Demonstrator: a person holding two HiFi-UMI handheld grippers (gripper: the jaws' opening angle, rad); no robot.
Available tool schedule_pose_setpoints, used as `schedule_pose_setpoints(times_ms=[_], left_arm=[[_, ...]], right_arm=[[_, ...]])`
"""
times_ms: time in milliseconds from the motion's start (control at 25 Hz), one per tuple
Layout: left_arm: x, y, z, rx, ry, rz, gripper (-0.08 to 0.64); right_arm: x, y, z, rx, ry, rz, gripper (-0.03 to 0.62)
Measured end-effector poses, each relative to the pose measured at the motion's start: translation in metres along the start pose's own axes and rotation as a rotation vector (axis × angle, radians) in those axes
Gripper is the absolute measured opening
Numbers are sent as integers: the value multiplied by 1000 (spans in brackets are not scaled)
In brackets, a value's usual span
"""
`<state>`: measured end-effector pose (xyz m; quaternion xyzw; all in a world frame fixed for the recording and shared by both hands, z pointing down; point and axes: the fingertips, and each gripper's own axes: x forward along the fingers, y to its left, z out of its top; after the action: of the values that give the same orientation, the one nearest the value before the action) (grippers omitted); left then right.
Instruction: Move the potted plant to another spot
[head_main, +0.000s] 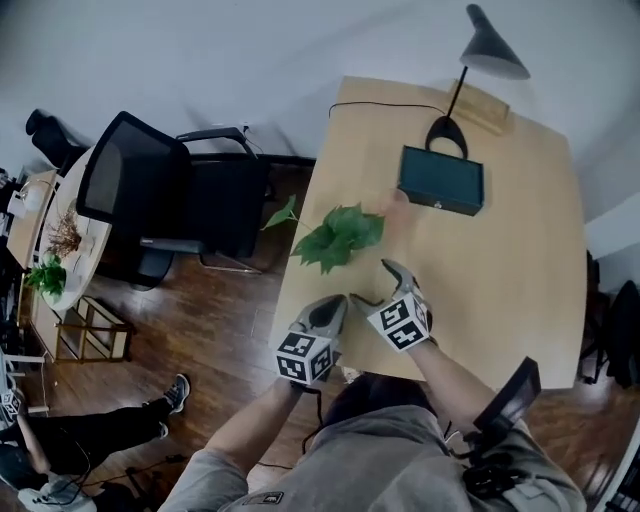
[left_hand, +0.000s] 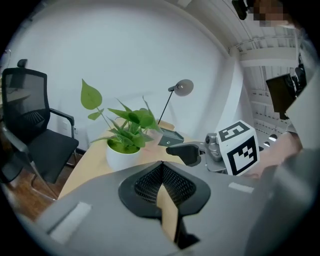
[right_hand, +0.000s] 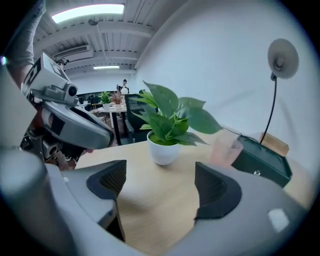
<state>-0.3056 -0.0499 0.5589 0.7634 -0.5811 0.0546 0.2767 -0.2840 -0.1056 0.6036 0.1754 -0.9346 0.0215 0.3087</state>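
Plant (head_main: 338, 235): upright in white pot (right_hand: 163, 150) on desk (head_main: 500, 300), near its left edge in the head view, left of green box (head_main: 441, 179).
Right gripper (head_main: 377, 283): jaws spread, empty, short of plant.
Left gripper (head_main: 340, 300): jaws pressed together, empty, alongside.
Lamp (head_main: 470, 60): behind box.
Chair (head_main: 170, 200): beside desk.

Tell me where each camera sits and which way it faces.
Head view: on the person's head, looking steeply down at the table, plant, both forearms, left gripper and right gripper.
Left gripper view: on that gripper, along shut jaws toward the plant; right gripper at right.
Right gripper view: on that gripper, between open jaws toward the plant; left gripper at left.
Shared: all three show the plant.
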Motion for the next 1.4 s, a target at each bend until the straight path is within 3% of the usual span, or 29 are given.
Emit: schedule_pose_setpoints(times_ms=[200,480,720,1040,1400], left_arm=[[-4,-41,0,10,-32,-37,0],[-15,-99,-5,7,-76,-29,0],[-26,-171,-25,3,-90,-20,0],[-47,-269,-64,50,-88,-31,0],[-78,-321,-88,88,-61,-136,0]], right_arm=[[-49,2,-3,-8,-9,-33,414],[-111,16,-23,5,-23,-24,266],[-185,25,-52,13,-41,-19,183],[-281,42,-113,45,-71,-38,146],[-353,83,-141,227,-121,-90,112]])
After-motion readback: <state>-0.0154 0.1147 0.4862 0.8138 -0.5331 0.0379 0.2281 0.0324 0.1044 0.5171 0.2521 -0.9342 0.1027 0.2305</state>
